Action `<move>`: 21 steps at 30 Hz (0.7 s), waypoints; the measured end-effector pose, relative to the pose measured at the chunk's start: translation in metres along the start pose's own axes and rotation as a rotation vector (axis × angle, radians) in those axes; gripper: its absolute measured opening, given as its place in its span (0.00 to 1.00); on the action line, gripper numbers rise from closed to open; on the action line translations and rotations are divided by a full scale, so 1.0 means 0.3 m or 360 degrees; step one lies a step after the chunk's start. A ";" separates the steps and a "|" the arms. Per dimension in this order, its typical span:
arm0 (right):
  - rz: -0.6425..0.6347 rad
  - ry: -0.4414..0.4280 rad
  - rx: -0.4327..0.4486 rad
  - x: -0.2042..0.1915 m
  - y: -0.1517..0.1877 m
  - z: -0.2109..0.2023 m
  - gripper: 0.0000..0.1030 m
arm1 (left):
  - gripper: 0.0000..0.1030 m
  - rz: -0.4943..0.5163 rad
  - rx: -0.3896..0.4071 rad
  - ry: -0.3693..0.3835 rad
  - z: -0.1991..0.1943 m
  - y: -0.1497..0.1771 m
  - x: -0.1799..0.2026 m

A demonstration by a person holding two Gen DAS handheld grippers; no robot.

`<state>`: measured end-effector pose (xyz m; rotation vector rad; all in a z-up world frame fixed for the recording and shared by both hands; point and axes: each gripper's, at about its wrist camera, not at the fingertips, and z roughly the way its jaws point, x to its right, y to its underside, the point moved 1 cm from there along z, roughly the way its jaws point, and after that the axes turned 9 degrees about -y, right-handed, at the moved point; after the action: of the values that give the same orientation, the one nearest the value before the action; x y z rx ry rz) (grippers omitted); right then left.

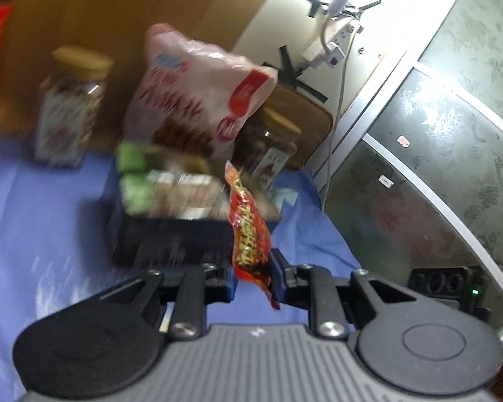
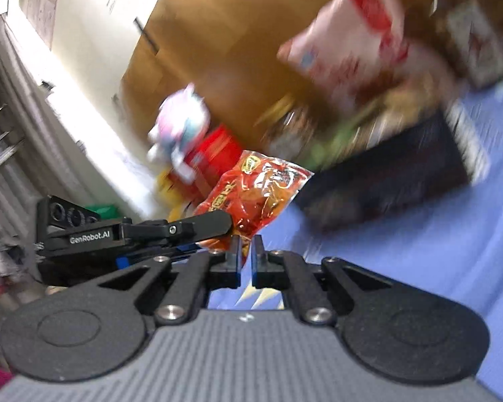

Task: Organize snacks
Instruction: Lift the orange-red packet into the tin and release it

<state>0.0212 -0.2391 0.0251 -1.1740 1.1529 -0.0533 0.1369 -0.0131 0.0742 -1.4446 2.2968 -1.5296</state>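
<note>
- A blue cloth covers the surface, creased and bunched near its far edge
- Behind it stands a broad brown wooden panel, plain and warm in tone
- Beside the panel runs a cream wall marked with strips of black tape
- A white power strip hangs on that wall, a pale cable trailing down from it
- Strong light glares at the top of the wall, washing it out
- To one side are patterned frosted glass doors in pale metal frames
- In the right wrist view the wall is brightly lit; further details there are blurred
</note>
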 end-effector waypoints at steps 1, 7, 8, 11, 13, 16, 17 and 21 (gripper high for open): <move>-0.0029 0.0047 0.0027 0.014 -0.029 0.005 0.08 | 0.19 0.0030 0.0002 -0.0012 0.043 -0.034 0.018; -0.0203 0.0380 0.0087 0.110 -0.151 0.051 0.08 | 0.21 0.0103 -0.0037 -0.0154 0.270 -0.126 0.066; -0.0239 0.0439 0.0091 0.123 -0.158 0.065 0.08 | 0.21 0.0109 -0.0046 -0.0188 0.301 -0.131 0.066; -0.0407 0.0624 0.0125 0.145 -0.155 0.070 0.10 | 0.25 0.0132 -0.0072 -0.0327 0.372 -0.127 0.067; -0.0522 0.0735 0.0164 0.139 -0.144 0.081 0.11 | 0.34 0.0166 -0.0062 -0.0438 0.391 -0.117 0.063; -0.0598 0.0828 0.0200 0.142 -0.128 0.073 0.11 | 0.43 0.0297 0.0010 -0.0660 0.385 -0.108 0.092; -0.0591 0.0823 0.0200 0.144 -0.125 0.069 0.11 | 0.43 0.0339 0.0023 -0.0728 0.380 -0.103 0.104; -0.0586 0.0800 0.0218 0.116 -0.112 0.050 0.11 | 0.46 0.0446 0.0035 -0.0956 0.351 -0.076 0.142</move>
<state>0.0655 -0.2639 0.0252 -1.2732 1.3242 -0.7323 0.1779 -0.1195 0.0551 -1.2771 1.9924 -0.8847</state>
